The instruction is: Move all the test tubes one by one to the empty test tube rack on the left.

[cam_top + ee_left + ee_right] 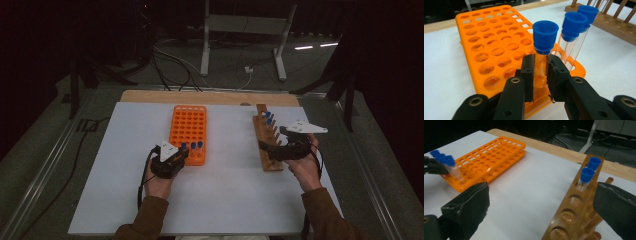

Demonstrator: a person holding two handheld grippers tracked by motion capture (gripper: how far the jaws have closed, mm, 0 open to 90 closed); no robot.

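Left gripper (540,75) pinches a capped tube (543,50) standing in the orange rack's (486,45) near row; release seems next. Right gripper (541,212), jaws spread, faces the wooden rack (574,215).

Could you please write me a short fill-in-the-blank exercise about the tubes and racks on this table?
1. The left gripper is shut on a clear tube with a ____ cap.
2. That tube stands in the ____ plastic rack.
3. The right gripper has ____ jaws at the wooden rack.

Missing words: blue; orange; open
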